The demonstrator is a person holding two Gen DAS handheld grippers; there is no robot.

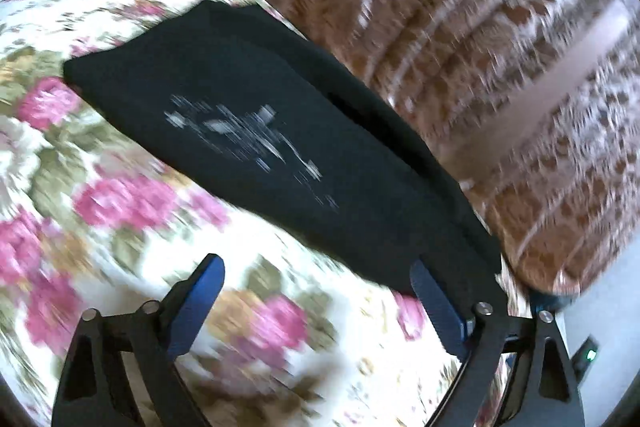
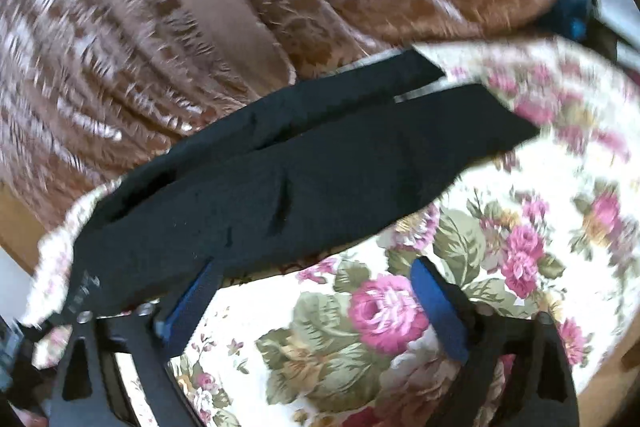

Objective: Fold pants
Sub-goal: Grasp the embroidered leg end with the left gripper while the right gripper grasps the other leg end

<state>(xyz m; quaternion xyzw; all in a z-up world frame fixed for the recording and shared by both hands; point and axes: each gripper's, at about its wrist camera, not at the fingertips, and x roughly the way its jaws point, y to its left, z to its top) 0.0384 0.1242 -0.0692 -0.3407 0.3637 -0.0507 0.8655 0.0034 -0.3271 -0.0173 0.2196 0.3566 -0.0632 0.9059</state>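
The black pants point(image 1: 260, 131) lie half folded on the flowery cloth point(image 1: 100, 187). Left claw point(image 1: 316, 283) and right claw point(image 2: 316, 283) are wide, holding nothing. Next, grab an end.

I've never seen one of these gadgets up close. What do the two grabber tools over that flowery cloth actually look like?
Both look alike. The left gripper and right gripper each have two flat black fingers lined on the inner faces with ribbed blue pads. The fingers hinge on black linkage arms with triangular cut-outs, joined by round silver pins. No cables, sleeves or hands show.
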